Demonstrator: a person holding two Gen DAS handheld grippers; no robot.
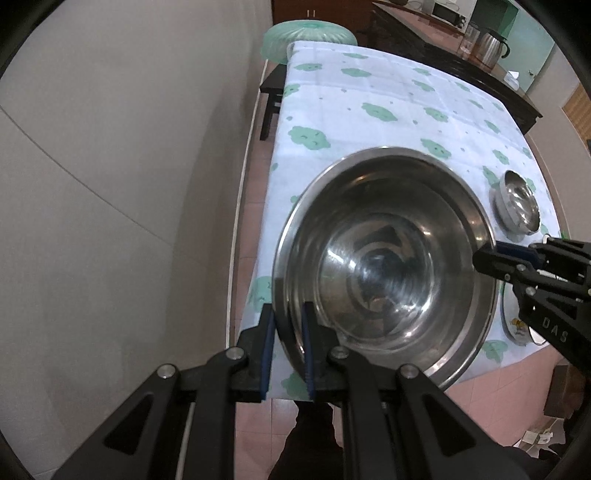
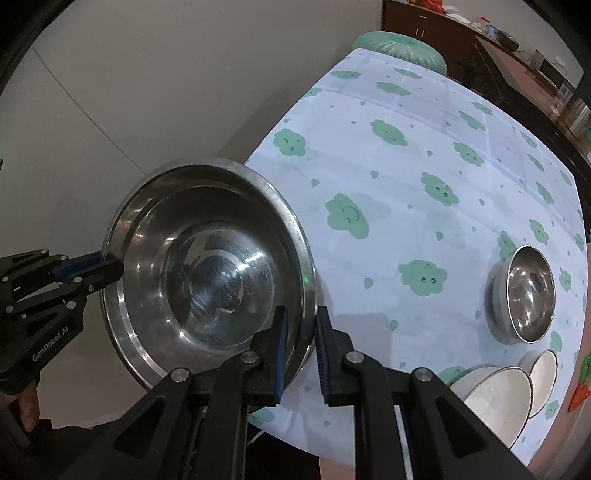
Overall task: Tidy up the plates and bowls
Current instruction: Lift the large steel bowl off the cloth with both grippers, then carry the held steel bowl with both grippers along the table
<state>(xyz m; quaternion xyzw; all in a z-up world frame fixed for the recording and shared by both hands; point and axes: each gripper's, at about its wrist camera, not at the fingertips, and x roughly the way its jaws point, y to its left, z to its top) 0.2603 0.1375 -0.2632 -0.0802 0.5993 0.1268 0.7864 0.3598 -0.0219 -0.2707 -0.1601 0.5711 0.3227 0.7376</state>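
A large steel bowl (image 1: pixel 388 266) (image 2: pixel 210 269) is held by both grippers at opposite sides of its rim. My left gripper (image 1: pixel 288 306) (image 2: pixel 110 262) is shut on the rim, one blue pad inside and one outside. My right gripper (image 2: pixel 301 310) (image 1: pixel 484 254) is shut on the far side of the rim in the same way. The bowl hangs tilted over the table's left edge, partly past it. A small steel bowl (image 1: pixel 517 203) (image 2: pixel 524 295) sits nested on another steel dish on the cloth. White bowls (image 2: pixel 495 398) stand stacked near the front right corner.
The table (image 1: pixel 369 92) (image 2: pixel 406 147) wears a white cloth with green clouds. A white printed plate (image 1: pixel 513 325) lies under the right gripper. A green stool (image 1: pixel 306 35) and a dark bench (image 1: pixel 271 88) stand beyond the table. A wall runs along the left.
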